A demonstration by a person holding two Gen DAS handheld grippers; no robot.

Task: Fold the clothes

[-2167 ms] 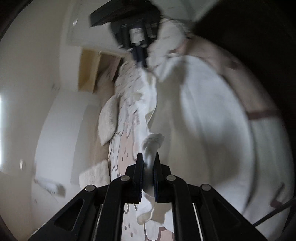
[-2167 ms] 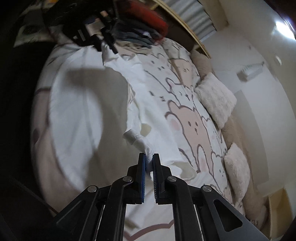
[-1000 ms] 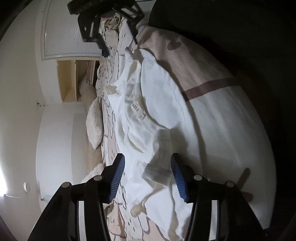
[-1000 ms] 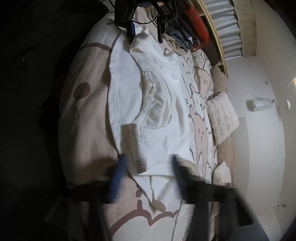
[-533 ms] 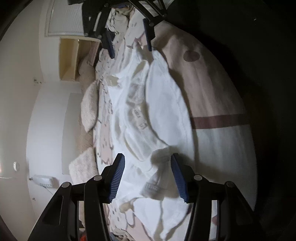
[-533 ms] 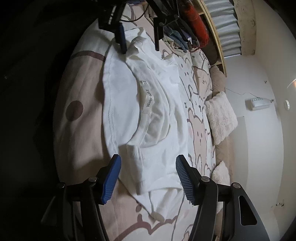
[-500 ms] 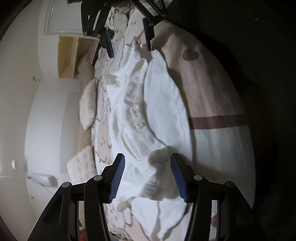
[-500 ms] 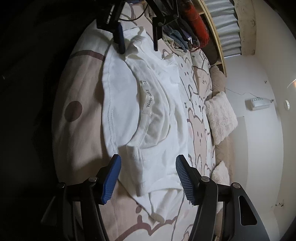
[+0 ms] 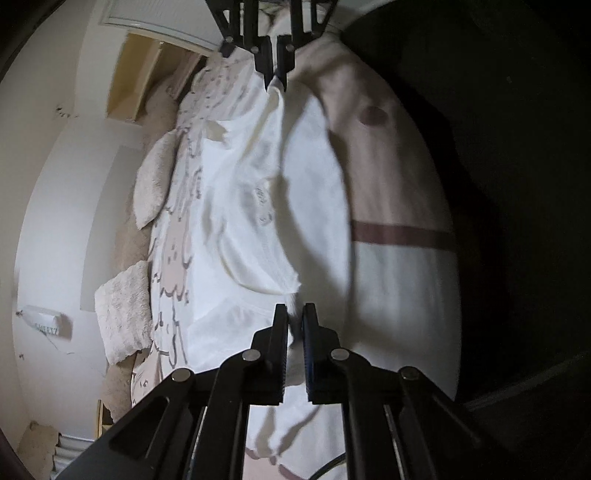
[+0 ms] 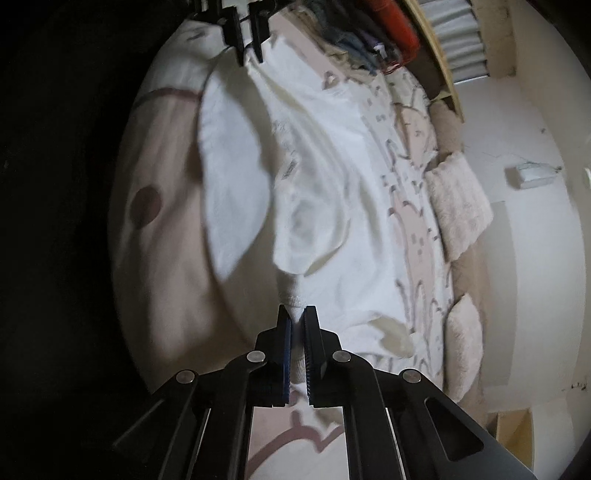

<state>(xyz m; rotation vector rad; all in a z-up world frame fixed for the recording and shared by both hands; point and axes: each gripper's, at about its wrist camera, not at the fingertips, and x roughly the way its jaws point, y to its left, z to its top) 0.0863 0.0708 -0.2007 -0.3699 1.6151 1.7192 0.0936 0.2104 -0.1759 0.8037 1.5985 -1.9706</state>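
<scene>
Change: both our grippers, which stood wide apart over the shirt half a second ago, are now pinched onto its cloth, and the fabric between them has drawn up into a ridge.
Shirt: we see the white shirt [image 9: 258, 206] stretched lengthways between our two grippers, lying on the bed, with its neck opening and a small blurred label near the middle.
Left gripper: our left gripper [image 9: 294, 314] is clenched on a bunched bit of the shirt's edge, white cloth showing between the blue pads; in the right wrist view the same gripper [image 10: 249, 55] bites the shirt's far end.
Right gripper: our right gripper [image 10: 296, 314] is clamped on a ribbed hem fold of the shirt, which rises straight ahead of the fingertips; from the left wrist view it [image 9: 276, 83] grips the far end.
Bedcover: under the shirt lies a pink-and-cream cover [image 9: 391, 177] with a brown band and a round spot, on the dark side of each gripper.
Bear print: beyond the shirt, toward the wall, the cover shows a cartoon bear pattern [image 10: 410, 206].
Cushions: two fluffy cushions [image 10: 458, 206] lie along the wall edge of the bed.
Clothes pile: past the left gripper, folded dark and red garments [image 10: 373, 33] sit blurred at the bed's far end.
</scene>
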